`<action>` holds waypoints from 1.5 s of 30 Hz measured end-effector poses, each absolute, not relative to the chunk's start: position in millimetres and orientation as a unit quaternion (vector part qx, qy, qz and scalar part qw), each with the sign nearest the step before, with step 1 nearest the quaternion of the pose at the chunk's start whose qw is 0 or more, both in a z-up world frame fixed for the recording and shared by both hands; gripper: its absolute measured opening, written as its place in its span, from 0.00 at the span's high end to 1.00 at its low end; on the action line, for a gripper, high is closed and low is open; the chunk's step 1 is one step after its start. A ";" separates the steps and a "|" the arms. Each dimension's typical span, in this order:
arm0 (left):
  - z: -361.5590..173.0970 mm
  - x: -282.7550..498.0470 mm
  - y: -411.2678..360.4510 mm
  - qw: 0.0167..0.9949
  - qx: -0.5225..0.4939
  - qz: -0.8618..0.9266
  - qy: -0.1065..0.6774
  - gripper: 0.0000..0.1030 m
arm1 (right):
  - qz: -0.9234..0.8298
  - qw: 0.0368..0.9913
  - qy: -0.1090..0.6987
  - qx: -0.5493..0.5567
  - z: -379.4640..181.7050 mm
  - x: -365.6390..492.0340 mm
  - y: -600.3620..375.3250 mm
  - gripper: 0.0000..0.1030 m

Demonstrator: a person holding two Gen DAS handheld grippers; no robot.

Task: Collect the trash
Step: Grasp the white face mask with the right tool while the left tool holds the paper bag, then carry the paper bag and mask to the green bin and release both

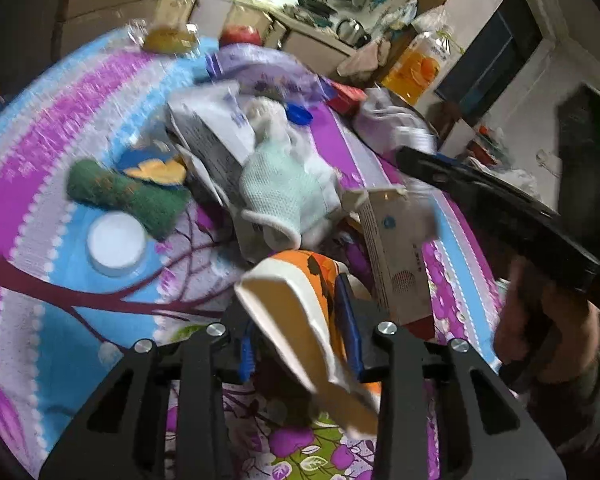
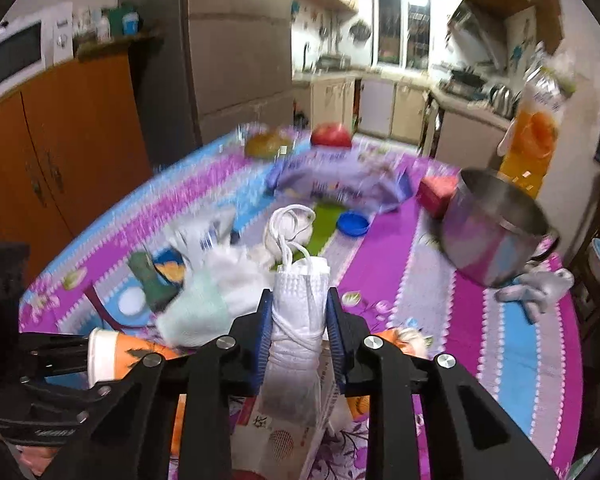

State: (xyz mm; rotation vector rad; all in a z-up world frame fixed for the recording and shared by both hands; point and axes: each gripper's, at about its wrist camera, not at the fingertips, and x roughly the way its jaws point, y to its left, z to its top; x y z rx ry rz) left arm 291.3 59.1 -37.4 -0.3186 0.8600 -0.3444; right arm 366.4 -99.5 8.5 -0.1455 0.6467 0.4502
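Note:
In the left wrist view my left gripper [image 1: 296, 332] is shut on a squashed orange paper cup [image 1: 296, 300], whose white rim points away from the camera. In the right wrist view my right gripper [image 2: 298, 312] is shut on a folded white face mask [image 2: 300, 300]; its ear loops stick up above the blue pads. The same cup [image 2: 112, 356] shows at lower left there, just left of the right gripper. A heap of trash lies ahead: a pale green mask [image 1: 288, 188], a green scouring pad [image 1: 124, 196], a white lid [image 1: 116, 244], a printed carton [image 1: 392, 248].
All sits on a table with a purple, blue and white flowered cloth [image 2: 380, 248]. At the right stand a tilted steel pot [image 2: 496, 228], a juice bottle [image 2: 536, 136] and a red box [image 2: 436, 192]. Further back lie a blue cap [image 2: 354, 224], a purple wrapper [image 2: 332, 180] and a red fruit [image 2: 332, 136].

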 end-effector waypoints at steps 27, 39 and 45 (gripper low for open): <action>44.5 193.8 -25.4 0.963 -0.015 -0.083 0.257 0.91 | 0.120 0.970 0.210 -0.020 33.2 198.5 -175.1 0.74; 66.5 182.8 -96.2 0.963 0.008 -0.135 0.233 0.91 | 0.055 0.979 0.194 -0.005 54.9 157.9 -249.2 0.74; 74.0 181.8 -147.2 0.957 0.016 -0.183 0.225 0.91 | 0.008 0.982 0.191 0.004 61.5 135.8 -306.0 0.74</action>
